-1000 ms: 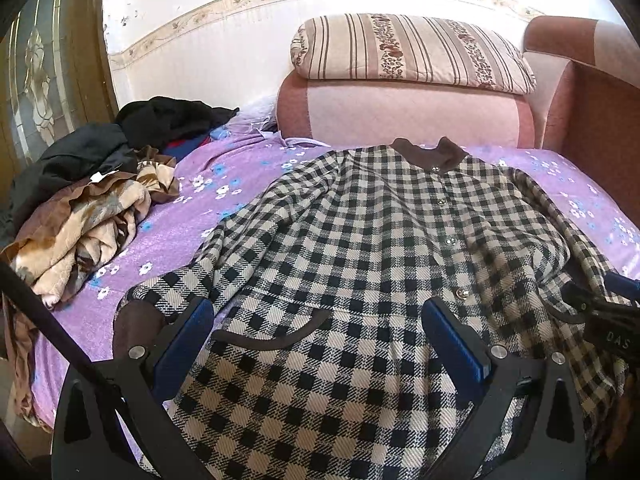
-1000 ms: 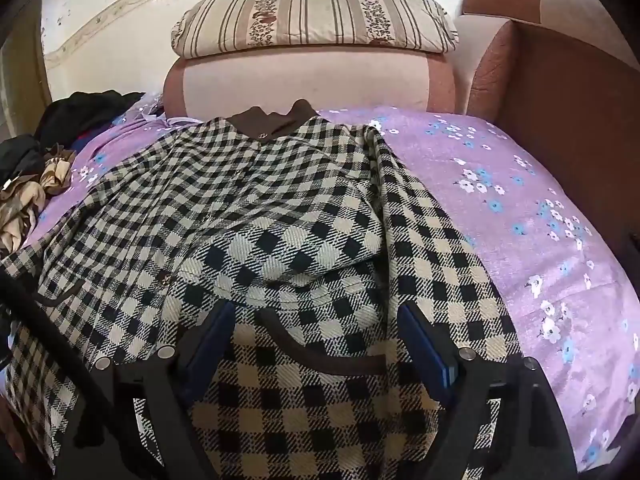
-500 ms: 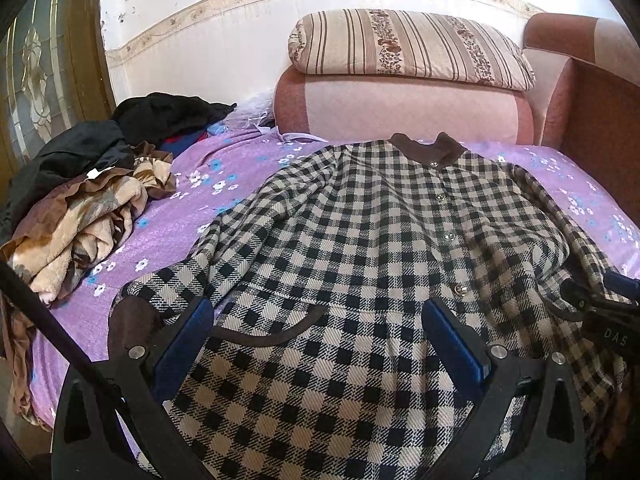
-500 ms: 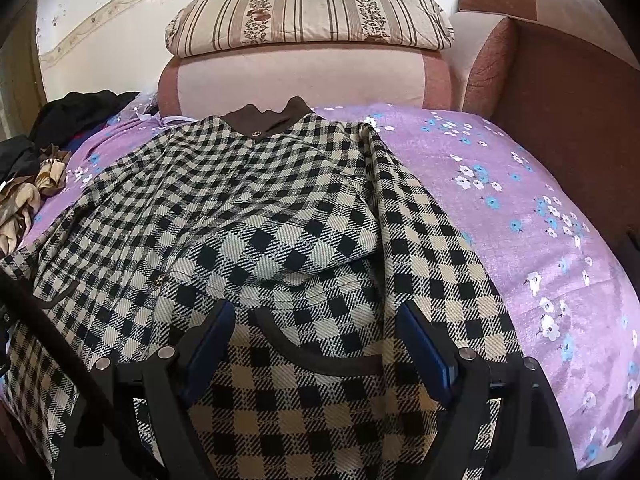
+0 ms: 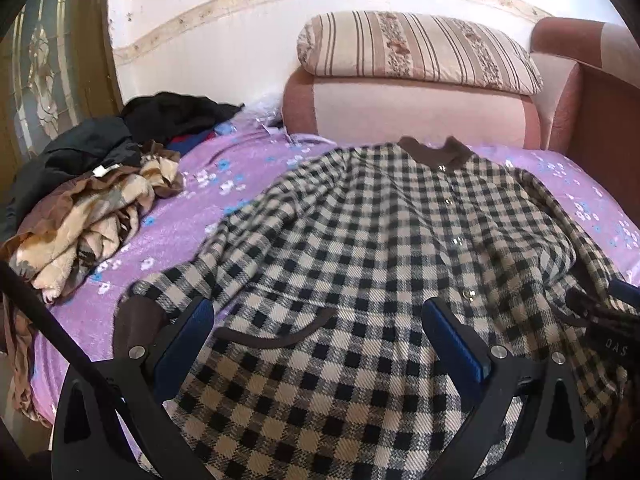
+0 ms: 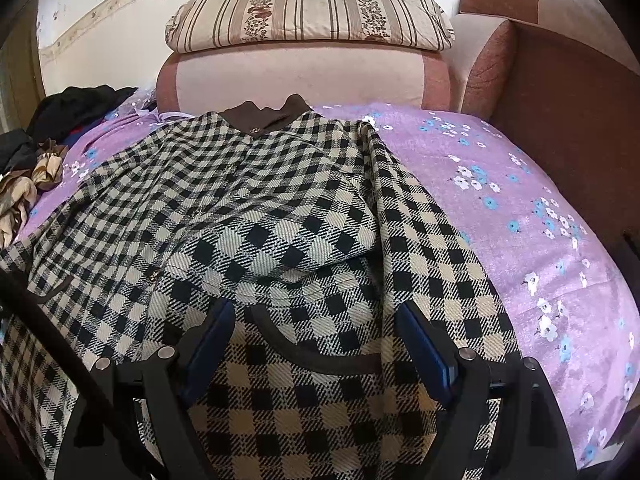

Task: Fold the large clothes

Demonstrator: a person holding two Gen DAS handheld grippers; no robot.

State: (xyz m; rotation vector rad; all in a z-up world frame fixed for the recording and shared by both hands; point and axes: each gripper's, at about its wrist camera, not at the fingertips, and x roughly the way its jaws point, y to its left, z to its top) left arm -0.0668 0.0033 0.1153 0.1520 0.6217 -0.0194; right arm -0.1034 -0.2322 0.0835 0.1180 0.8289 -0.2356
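Observation:
A black-and-cream checked coat (image 5: pixel 380 248) with a brown collar (image 5: pixel 436 152) lies spread front up on a purple flowered bed. It also shows in the right wrist view (image 6: pixel 256 216), its right sleeve folded along the body. My left gripper (image 5: pixel 320 320) is open, just above the coat's lower left part near a brown pocket trim (image 5: pixel 276 334). My right gripper (image 6: pixel 316 320) is open above the coat's lower right part, over another pocket trim (image 6: pixel 320 356). The right gripper's tip shows at the right edge of the left wrist view (image 5: pixel 612 320).
A heap of brown, cream and black clothes (image 5: pixel 88 196) lies on the bed's left side. A striped pillow (image 5: pixel 416 52) rests on a pink bolster (image 5: pixel 408 116) at the head. A brown sofa arm (image 6: pixel 568 120) borders the right. Bare purple sheet (image 6: pixel 532 232) lies right of the coat.
Both grippers have drifted slightly; the views shifted a little. The coat lies as before and both grippers stay open.

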